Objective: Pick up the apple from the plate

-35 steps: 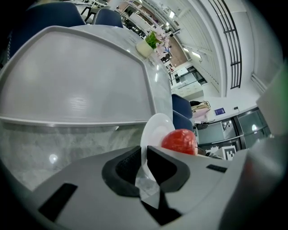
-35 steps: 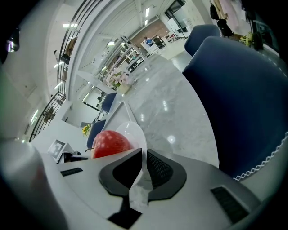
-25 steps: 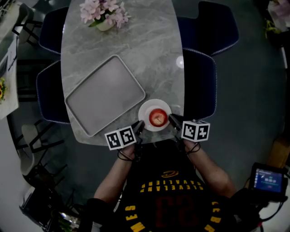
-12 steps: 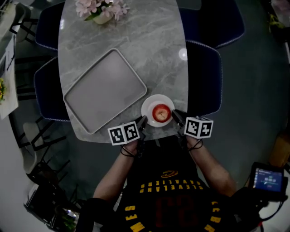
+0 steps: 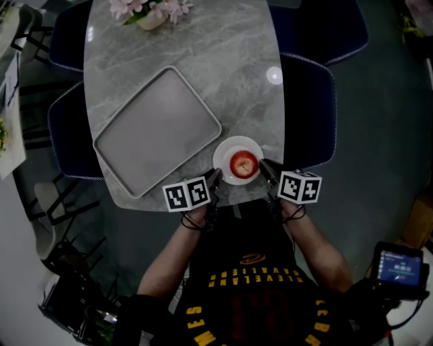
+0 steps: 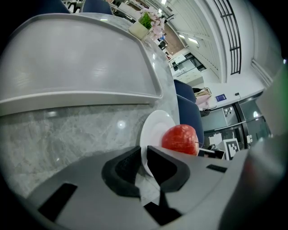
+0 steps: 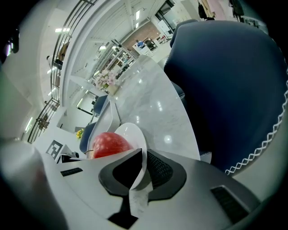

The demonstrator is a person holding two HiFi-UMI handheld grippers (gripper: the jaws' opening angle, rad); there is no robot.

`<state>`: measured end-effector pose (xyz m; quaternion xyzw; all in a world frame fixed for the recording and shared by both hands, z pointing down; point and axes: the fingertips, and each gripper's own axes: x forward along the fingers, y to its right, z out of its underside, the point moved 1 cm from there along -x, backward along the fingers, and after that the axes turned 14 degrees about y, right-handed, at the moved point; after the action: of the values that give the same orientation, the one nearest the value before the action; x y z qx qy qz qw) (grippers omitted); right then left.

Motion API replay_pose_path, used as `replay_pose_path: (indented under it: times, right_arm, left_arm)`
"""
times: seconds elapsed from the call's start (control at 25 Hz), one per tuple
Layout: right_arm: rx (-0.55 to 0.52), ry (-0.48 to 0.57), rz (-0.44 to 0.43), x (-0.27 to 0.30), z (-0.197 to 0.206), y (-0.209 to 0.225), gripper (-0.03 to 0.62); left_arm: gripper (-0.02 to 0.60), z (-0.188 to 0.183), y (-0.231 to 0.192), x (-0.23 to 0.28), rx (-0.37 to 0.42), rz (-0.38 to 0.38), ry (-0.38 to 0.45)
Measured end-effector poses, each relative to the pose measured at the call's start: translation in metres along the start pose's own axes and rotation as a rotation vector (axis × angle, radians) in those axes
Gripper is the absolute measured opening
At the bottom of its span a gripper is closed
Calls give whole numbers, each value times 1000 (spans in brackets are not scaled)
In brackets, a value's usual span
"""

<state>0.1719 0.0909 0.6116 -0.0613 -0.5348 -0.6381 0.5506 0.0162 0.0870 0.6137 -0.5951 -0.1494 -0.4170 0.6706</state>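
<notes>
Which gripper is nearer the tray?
Left. The left gripper grips the plate rim on the tray side; the right gripper grips the opposite rim, farther off.

Open hall: marble table (image 5: 223,61), navy chairs (image 5: 308,108)

The plate (image 5: 226,150) sits on the surface (image 5: 223,61) by its near edge, with the apple (image 5: 243,163) on it. The tray (image 5: 157,130) lies just left of and behind the plate, and the flowers (image 5: 150,10) stand far behind it. The left tool (image 5: 215,177) clamps the plate's left rim, the right tool (image 5: 264,165) its right rim.
</notes>
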Motion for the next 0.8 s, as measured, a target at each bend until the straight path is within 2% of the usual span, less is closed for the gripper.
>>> replay_pose_path:
  times: [0.8]
  right_arm:
    - [-12, 13, 4, 2, -6, 3, 44]
  left_arm:
    - [44, -3, 4, 5, 38, 5, -2]
